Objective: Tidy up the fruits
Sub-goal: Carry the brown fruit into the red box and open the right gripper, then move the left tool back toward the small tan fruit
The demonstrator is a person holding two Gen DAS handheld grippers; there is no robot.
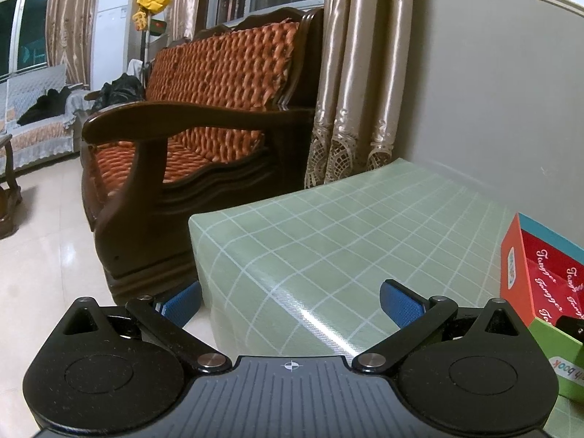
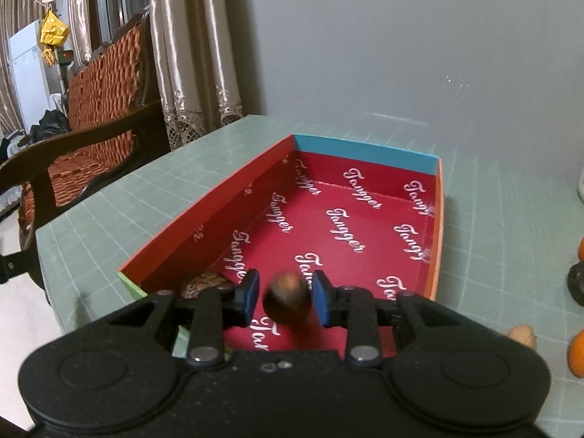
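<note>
In the right wrist view an open box (image 2: 365, 226) with a dark red, lettered inside lies on the green grid table (image 2: 109, 219). My right gripper (image 2: 285, 294) hangs over the box's near end. A round brown fruit (image 2: 288, 303), blurred, sits between its blue pads (image 2: 321, 303), with a slim gap showing on the left side, so the pads do not clamp it. A second rough brown fruit (image 2: 204, 284) lies in the box's near left corner. My left gripper (image 1: 290, 292) is wide open and holds nothing, over the table's left edge, with the box (image 1: 540, 277) to its right.
Right of the box on the table lie two oranges (image 2: 577, 352), a dark fruit (image 2: 577, 286) and a small tan piece (image 2: 523, 334). A wooden sofa (image 1: 204, 116) with orange cushions stands left of the table. Curtains (image 1: 350, 73) and a grey wall are behind it.
</note>
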